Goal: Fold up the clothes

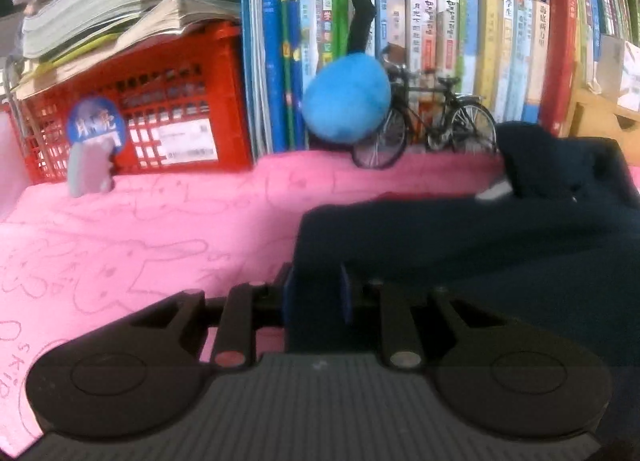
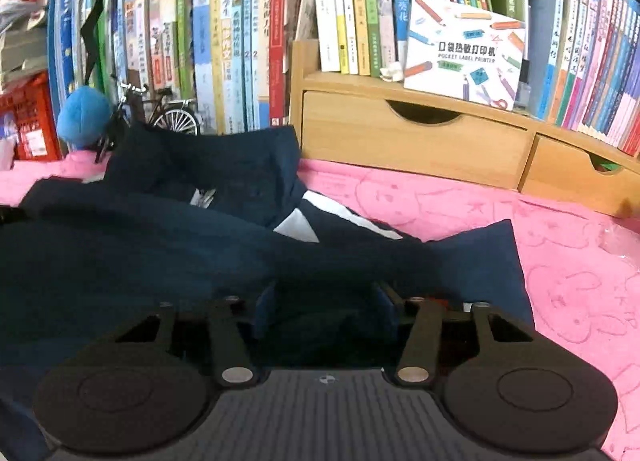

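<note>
The navy garment [image 1: 460, 245] lies on the pink printed cloth [image 1: 140, 253], and in the left wrist view it fills the area from about two to five o'clock, with one dark edge running down into the left gripper [image 1: 316, 293]. That gripper's blue pads stand close together with a fold of the navy fabric pinched between them, so it is grasping the garment's edge. Beyond it, at about twelve o'clock, a blue plush ball [image 1: 346, 97] and a small model bicycle [image 1: 432, 117] stand at the foot of the bookshelf, just behind the garment's far side, with a red crate [image 1: 136, 109] at ten o'clock. In the right wrist view the navy garment [image 2: 160, 261] spreads from nine o'clock to the centre, white lining showing at its middle, and a corner reaches to three o'clock on the pink printed cloth [image 2: 560, 241]. The right gripper [image 2: 324, 313] has fabric lying between its pads, but the pads look apart from it and half-wide; dark cloth against dark parts makes a firm grip hard to confirm. The risk from here is uneven hold: if the right side slips, the fold would skew. A sweep toward the shelf could also snag the bicycle, since the cloth lies so near it.
</note>
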The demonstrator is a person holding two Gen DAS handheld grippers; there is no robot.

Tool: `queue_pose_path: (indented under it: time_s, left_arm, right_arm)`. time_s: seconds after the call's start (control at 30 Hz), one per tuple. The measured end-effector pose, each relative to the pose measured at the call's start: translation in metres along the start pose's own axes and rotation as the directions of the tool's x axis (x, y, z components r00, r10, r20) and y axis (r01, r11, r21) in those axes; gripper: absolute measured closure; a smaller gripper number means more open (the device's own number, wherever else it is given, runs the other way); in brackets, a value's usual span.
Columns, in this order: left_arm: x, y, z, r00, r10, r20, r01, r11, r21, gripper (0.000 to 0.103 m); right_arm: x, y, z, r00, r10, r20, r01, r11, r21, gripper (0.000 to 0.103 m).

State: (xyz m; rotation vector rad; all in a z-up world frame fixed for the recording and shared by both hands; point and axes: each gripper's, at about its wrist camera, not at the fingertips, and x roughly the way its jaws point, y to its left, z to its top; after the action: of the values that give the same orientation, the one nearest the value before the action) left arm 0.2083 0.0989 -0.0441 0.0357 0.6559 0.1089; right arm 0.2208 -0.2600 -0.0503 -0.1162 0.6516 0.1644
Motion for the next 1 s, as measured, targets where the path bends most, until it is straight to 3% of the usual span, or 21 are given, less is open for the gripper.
queue_pose_path:
  time_s: [0.23, 0.33, 0.43, 0.5, 0.6, 0.7, 0.83, 0.93, 1.0]
  left_arm:
    - [0.003, 0.0, 0.006, 0.999, 0.041, 0.004, -0.041, 0.999, 0.034, 0.075]
    - [-0.027, 0.008, 0.004, 0.998, 0.051, 0.032, -0.053, 0.997, 0.047, 0.076]
    - [-0.077, 0.019, -0.001, 0.994, -0.012, 0.11, 0.007, 0.999, 0.038, 0.065]
    - [-0.11, 0.021, -0.005, 0.988, -0.026, 0.15, 0.02, 0.999, 0.042, 0.056]
    - [-0.157, 0.022, -0.011, 0.979, -0.058, 0.196, 0.05, 0.998, 0.043, 0.055]
    - [-0.198, 0.015, -0.035, 0.979, -0.102, 0.179, 0.099, 0.995, 0.027, 0.055]
    - [-0.249, 0.0, -0.082, 0.976, -0.163, 0.147, 0.162, 0.987, 0.02, 0.055]
    - [-0.285, -0.014, -0.129, 0.978, -0.183, 0.103, 0.185, 0.983, -0.005, 0.055]
    - [-0.306, -0.025, -0.168, 0.979, -0.202, 0.038, 0.204, 0.977, -0.055, 0.055]
  right_arm:
    - [0.0, -0.002, 0.004, 1.0, 0.01, -0.01, -0.01, 1.0, 0.011, 0.048]
    - [-0.011, 0.005, 0.007, 1.0, 0.0, -0.023, -0.001, 1.0, -0.024, 0.04]
    - [-0.058, 0.008, 0.008, 0.998, 0.029, 0.051, -0.026, 0.998, -0.063, 0.021]
    - [-0.091, 0.009, 0.009, 0.994, 0.044, 0.105, -0.035, 0.996, -0.087, 0.02]
    - [-0.147, 0.004, 0.013, 0.982, 0.058, 0.177, -0.045, 0.996, -0.079, 0.018]
    - [-0.207, -0.009, 0.011, 0.968, 0.089, 0.235, -0.084, 0.996, -0.032, 0.016]
    - [-0.283, -0.013, -0.027, 0.957, 0.112, 0.267, -0.102, 0.994, -0.051, 0.016]
    - [-0.33, 0.0, -0.081, 0.957, 0.096, 0.274, -0.068, 0.992, -0.11, 0.017]
    - [-0.359, 0.012, -0.127, 0.96, 0.067, 0.272, -0.049, 0.996, -0.074, 0.019]
